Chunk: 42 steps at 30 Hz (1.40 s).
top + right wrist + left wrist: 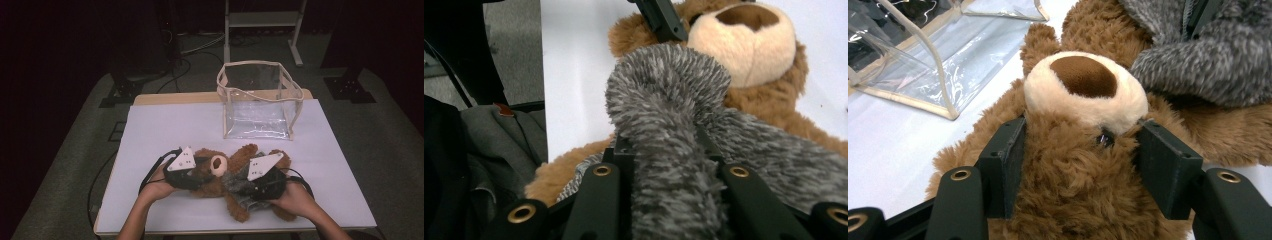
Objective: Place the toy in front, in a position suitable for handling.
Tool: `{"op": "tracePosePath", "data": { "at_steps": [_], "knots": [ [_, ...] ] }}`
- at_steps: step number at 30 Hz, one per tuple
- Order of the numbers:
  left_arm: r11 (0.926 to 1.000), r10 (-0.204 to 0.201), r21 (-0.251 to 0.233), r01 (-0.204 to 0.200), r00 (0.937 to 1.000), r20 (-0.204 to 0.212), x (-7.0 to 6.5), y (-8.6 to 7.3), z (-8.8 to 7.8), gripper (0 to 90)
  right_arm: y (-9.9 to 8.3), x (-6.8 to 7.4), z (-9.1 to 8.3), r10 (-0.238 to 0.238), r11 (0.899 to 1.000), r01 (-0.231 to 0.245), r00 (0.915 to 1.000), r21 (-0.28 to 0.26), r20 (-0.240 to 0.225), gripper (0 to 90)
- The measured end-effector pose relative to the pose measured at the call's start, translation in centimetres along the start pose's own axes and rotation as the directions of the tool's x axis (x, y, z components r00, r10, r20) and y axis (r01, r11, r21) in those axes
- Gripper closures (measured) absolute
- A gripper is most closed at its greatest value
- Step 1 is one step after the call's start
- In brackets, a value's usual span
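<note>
White table (pixel 160 125), wooden edge at the far side; dark room, grey floor, cables behind. Teddy bear (pixel 220 177) lies near the front edge, clear bag (pixel 257 102) standing well beyond it. Left gripper (pixel 1080 150) clamps the bear's head. Right gripper (pixel 664 150) pinches its grey fuzzy garment (pixel 669 100), probably a sleeve

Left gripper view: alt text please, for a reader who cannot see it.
The left gripper clamps its black jaws on a brown teddy bear's head, just behind its cream muzzle. Grey fuzzy fabric lies at upper right; a clear bag stands upper left.
</note>
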<state>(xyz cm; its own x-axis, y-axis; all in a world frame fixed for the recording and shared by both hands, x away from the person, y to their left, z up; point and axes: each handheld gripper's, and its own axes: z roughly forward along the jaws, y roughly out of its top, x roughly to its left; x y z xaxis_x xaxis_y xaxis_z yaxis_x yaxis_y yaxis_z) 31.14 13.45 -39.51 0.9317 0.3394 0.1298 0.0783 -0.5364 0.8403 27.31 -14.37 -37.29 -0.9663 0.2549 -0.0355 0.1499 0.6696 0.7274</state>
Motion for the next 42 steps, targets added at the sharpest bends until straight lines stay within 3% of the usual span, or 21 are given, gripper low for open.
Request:
{"op": "tracePosePath", "data": {
  "at_steps": [4, 9, 12, 16, 18, 21, 24, 27, 32, 35, 40, 42],
  "knots": [
    [1.0, -0.008, -0.002, 0.008, 0.9999, 0.006, 0.0, -0.1, -0.1, 39.3, -1.6, 0.5, -1.7, 0.012, 1.0, -0.011, 0.9988, -0.023, 0.048, 71.7],
    [1.0, -0.004, -0.001, 0.004, 0.9999, 0.015, 0.0, -0.1, -0.2, 39.0, -3.7, 0.9, -4.4, 0.045, 0.997, -0.036, 0.9878, -0.064, 0.149, 71.7],
    [1.0, -0.007, -0.004, 0.007, 0.9998, 0.021, 0.0, -0.2, -0.2, 38.9, -5.6, 0.4, -6.0, 0.128, 0.986, -0.107, 0.9754, -0.126, 0.179, 71.6],
    [0.9999, -0.009, -0.007, 0.009, 0.9996, 0.026, -0.1, -0.3, -0.2, 38.9, -7.6, -0.9, -7.2, 0.229, 0.961, -0.192, 0.9555, -0.2, 0.186, 71.4],
    [1.0, -0.007, -0.004, 0.007, 0.9995, 0.03, -0.1, -0.3, -0.2, 38.9, -7.8, -1.6, -7.3, 0.265, 0.947, -0.223, 0.95, -0.232, 0.166, 71.4],
    [1.0, -0.006, -0.002, 0.006, 0.9993, 0.037, -0.2, -0.3, -0.3, 38.9, -7.3, -2.3, -6.8, 0.269, 0.941, -0.224, 0.95, -0.254, 0.159, 71.4],
    [1.0, -0.003, 0.005, 0.003, 0.9992, 0.04, -0.2, -0.4, -0.4, 38.8, -6.2, -2.9, -6.1, 0.248, 0.945, -0.199, 0.9544, -0.261, 0.167, 71.3],
    [1.0, -0.002, 0.006, 0.002, 0.9992, 0.04, -0.3, -0.4, -0.4, 38.7, -6.2, -3.5, -5.8, 0.257, 0.941, -0.204, 0.9501, -0.27, 0.177, 71.0],
    [0.9999, 0.006, 0.008, -0.007, 0.9989, 0.046, -0.6, -0.4, -0.5, 38.4, -8.7, -4.3, -5.9, 0.34, 0.913, -0.281, 0.9245, -0.295, 0.172, 70.9],
    [0.9999, 0.012, 0.011, -0.013, 0.9987, 0.049, -0.6, -0.4, -0.6, 38.3, -10.5, -4.5, -6.0, 0.377, 0.908, -0.321, 0.9063, -0.271, 0.19, 70.9],
    [0.9997, 0.014, 0.017, -0.015, 0.9987, 0.049, -0.7, -0.2, -0.6, 37.9, -12.3, -4.6, -6.1, 0.422, 0.892, -0.371, 0.8888, -0.259, 0.179, 71.0],
    [0.9998, 0.011, 0.018, -0.012, 0.9986, 0.052, -0.7, -0.2, -0.6, 37.9, -12.0, -4.8, -6.6, 0.419, 0.891, -0.362, 0.8885, -0.276, 0.187, 71.0]
  ]
}}
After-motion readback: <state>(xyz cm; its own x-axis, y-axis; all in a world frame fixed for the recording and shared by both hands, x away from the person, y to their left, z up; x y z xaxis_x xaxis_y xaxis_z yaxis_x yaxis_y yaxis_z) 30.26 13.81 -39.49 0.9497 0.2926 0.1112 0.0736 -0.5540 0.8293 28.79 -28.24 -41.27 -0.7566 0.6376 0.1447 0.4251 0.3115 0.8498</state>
